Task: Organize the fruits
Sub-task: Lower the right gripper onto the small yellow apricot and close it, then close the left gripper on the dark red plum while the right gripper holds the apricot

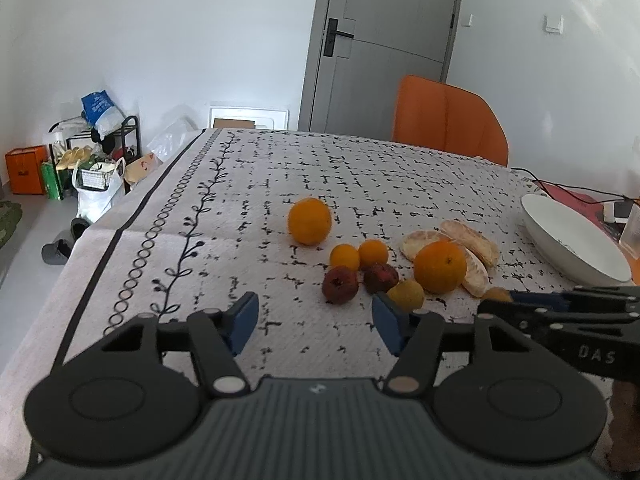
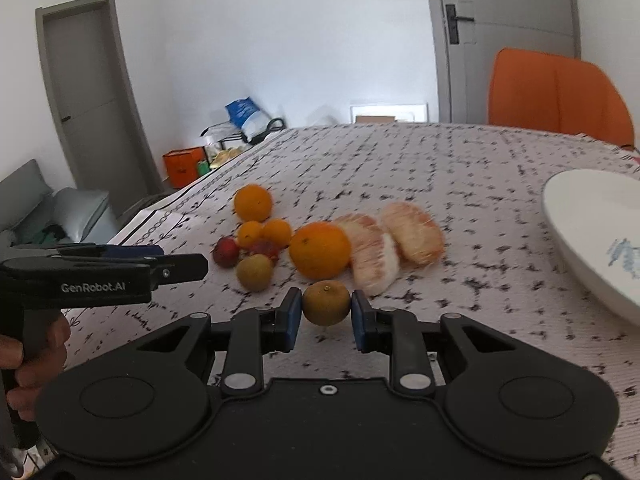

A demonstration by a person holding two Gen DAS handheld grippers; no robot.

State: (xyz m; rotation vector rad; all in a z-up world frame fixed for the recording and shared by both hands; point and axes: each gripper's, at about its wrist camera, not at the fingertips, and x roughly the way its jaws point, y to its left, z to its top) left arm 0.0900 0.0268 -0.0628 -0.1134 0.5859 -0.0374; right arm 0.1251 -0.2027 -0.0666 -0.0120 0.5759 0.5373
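My right gripper (image 2: 326,312) is shut on a small yellow-green citrus (image 2: 326,303), held just above the cloth; in the left wrist view that fruit (image 1: 497,294) peeks out beside the right gripper's fingers (image 1: 536,299). Behind it lie a large orange (image 2: 319,250), peeled pomelo segments (image 2: 394,240), a yellowish fruit (image 2: 255,272), two dark red fruits (image 1: 340,285), two small tangerines (image 1: 359,255) and another orange (image 1: 309,221). My left gripper (image 1: 316,320) is open and empty, just short of the fruits. A white plate (image 2: 592,236) sits to the right.
The table wears a white cloth with black marks (image 1: 224,216). An orange chair (image 1: 448,124) stands at the far edge. Cables and small items (image 1: 612,208) lie behind the plate. Bags and boxes (image 1: 80,160) clutter the floor at left.
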